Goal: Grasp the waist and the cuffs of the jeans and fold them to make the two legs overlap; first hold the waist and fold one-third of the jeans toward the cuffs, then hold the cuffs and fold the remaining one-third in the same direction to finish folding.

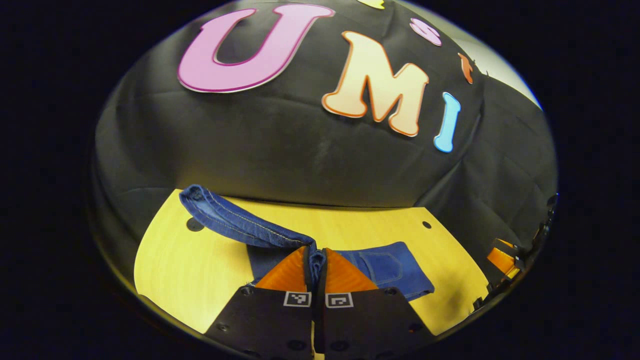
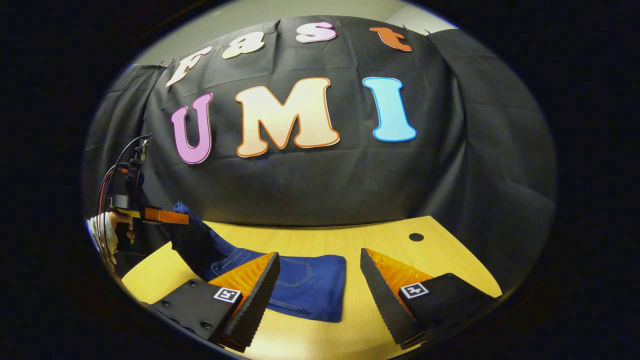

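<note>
Dark blue jeans [image 2: 305, 285] lie on the yellow wooden table [image 2: 400, 235], folded, with a back pocket facing up. My left gripper [image 1: 316, 257] is shut on a fold of the denim, and the cuff end [image 1: 225, 215] rises from it up and to the left, lifted off the table. The folded part with the pocket [image 1: 390, 270] rests flat to the right of those fingers. In the right gripper view the left gripper [image 2: 160, 216] is held by a hand at the far left, with denim hanging from it. My right gripper [image 2: 320, 280] stands open above the table's near edge, nothing between its fingers.
The black cloth wall stands right behind the table's far edge. Round holes mark the tabletop [image 1: 194, 224] [image 2: 416, 237]. Bare wood lies to the right of the jeans. Cables run from the left gripper's handle [image 2: 115, 185].
</note>
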